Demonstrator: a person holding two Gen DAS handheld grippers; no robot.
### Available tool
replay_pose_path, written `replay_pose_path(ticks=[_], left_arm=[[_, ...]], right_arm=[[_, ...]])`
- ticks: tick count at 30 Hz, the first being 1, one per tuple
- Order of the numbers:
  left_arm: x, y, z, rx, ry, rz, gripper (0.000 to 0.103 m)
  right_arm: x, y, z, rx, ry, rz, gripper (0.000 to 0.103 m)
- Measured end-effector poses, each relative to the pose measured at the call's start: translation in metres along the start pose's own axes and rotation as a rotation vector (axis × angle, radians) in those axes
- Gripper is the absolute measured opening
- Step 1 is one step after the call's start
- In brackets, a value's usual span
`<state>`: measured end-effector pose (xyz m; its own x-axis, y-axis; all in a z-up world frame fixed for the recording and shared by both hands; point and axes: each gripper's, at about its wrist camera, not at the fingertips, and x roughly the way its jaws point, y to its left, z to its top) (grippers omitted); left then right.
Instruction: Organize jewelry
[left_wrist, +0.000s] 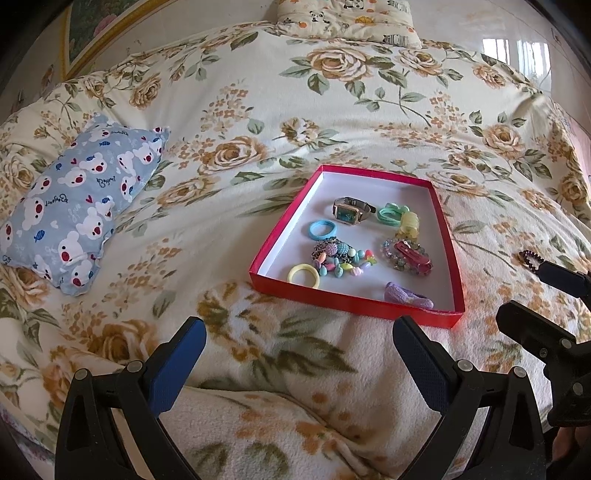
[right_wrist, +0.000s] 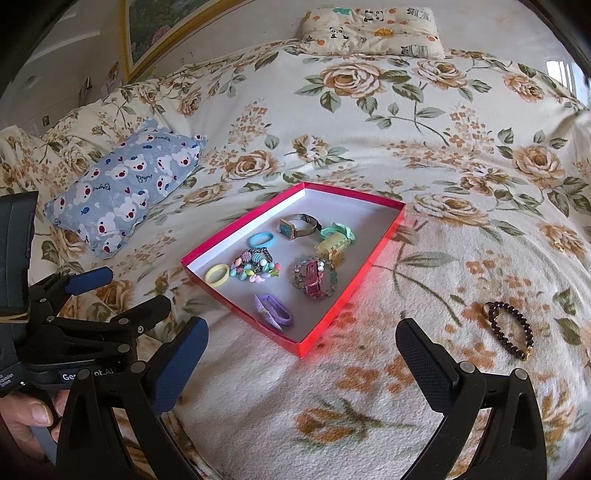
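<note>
A shallow red box (left_wrist: 280, 236) (right_wrist: 373, 258) with a white inside lies on the flowered bed cover. It holds a square watch (left_wrist: 349, 212) (right_wrist: 291, 227), hair ties, a beaded bracelet, clips and a purple band (right_wrist: 273, 308). A dark beaded bracelet (right_wrist: 511, 328) (left_wrist: 530, 258) lies on the cover right of the box. A small gold piece (right_wrist: 559, 246) lies farther right. My left gripper (left_wrist: 295, 354) is open and empty, just short of the box's near edge. My right gripper (right_wrist: 301, 363) is open and empty, near the box's front corner, left of the dark bracelet.
A blue bear-print pillow (left_wrist: 81, 199) (right_wrist: 129, 188) lies left of the box. A panda-print pillow (right_wrist: 373, 31) sits at the far edge of the bed. A framed picture (right_wrist: 147, 29) leans at the back left.
</note>
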<state>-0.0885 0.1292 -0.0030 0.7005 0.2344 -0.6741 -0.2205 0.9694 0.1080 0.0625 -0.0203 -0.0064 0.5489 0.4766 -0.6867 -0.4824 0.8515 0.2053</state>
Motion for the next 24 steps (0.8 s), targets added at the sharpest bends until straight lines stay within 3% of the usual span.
replay_pose_path(ticks=[24], left_arm=[[0.0079,0.0054,0.0016,-0.007,0.014,0.0,0.102]], right_arm=[[0.007,0.0006,-0.0032,-0.003,0.023,0.009,0.102]])
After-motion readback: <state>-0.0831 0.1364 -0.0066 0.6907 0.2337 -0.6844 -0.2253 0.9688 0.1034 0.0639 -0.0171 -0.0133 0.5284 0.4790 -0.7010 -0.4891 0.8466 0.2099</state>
